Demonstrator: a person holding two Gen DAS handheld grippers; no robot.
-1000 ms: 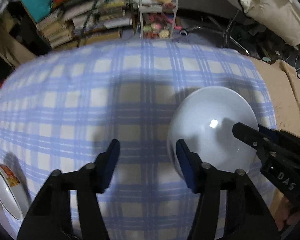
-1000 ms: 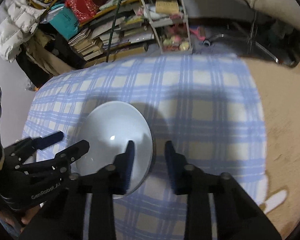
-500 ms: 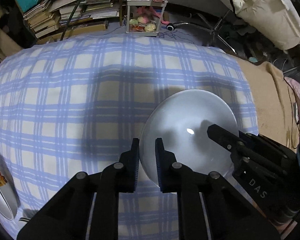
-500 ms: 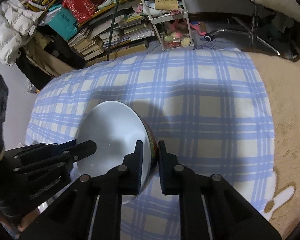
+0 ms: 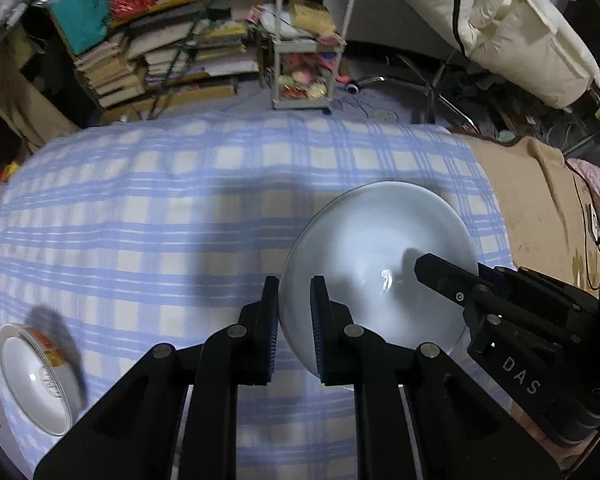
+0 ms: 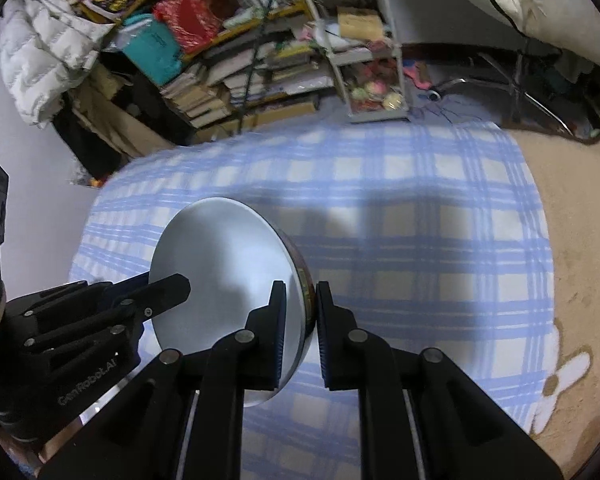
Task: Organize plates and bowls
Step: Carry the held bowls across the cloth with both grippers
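White glazed bowl (image 5: 380,264) is held over the blue plaid blanket (image 5: 180,216), pinched at opposite rims so neither side slips. Left hand-held gripper (image 5: 294,312) clamps its near-left rim; right hand-held gripper (image 6: 300,312) clamps the right rim (both reach forward, low). Second bowl (image 5: 36,380) sits far left of it.

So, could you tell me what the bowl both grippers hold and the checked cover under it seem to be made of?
Bowl: probably glazed ceramic or melamine, glossy white with a sharp light glint; which one I cannot tell. Checked cover: soft woven fabric, matte, with no shine.
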